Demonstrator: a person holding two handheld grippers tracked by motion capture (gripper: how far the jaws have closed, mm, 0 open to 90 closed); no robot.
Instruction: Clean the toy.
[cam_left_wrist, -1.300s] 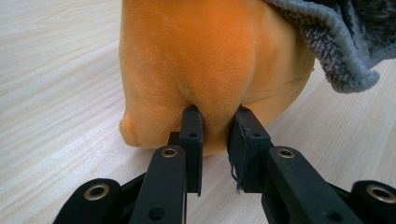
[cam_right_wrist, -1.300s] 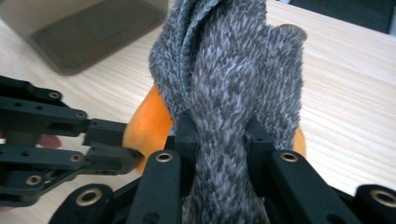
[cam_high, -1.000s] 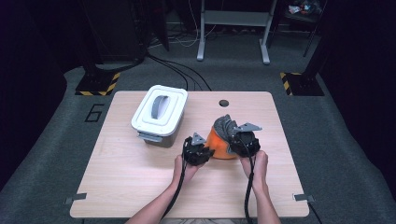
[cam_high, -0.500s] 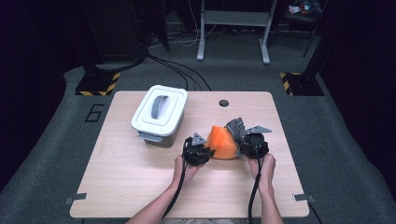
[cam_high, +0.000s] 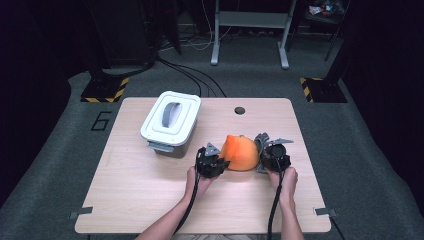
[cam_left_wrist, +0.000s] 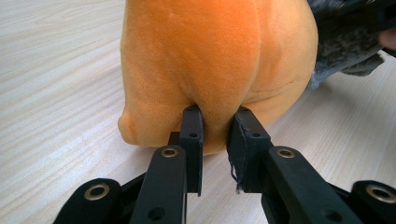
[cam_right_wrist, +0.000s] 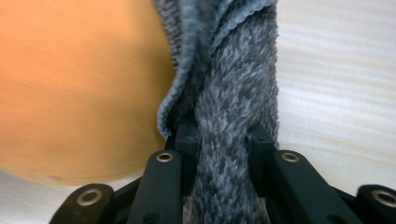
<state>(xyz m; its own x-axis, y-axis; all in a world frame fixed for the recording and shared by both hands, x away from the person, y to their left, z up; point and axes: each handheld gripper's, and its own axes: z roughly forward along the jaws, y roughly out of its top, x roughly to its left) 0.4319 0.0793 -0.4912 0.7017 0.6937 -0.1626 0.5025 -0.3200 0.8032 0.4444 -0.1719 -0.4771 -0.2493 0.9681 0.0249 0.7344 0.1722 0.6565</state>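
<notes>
Left gripper view has the left gripper (cam_left_wrist: 215, 135) nearly shut, pinching a fold of the orange plush toy (cam_left_wrist: 210, 60), which sits on the wooden table (cam_left_wrist: 56, 93), likely to steady it. Right gripper view has the right gripper (cam_right_wrist: 219, 140) clamped on a grey fleece cloth (cam_right_wrist: 233, 93) draped against the toy's far side, apparently to pull it off or over; a lidded white box (cam_high: 171, 121) stands just beside them

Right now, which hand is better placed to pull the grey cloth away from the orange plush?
The right. The right gripper is shut on the grey cloth, while the left gripper pinches the orange plush, holding it.
</notes>
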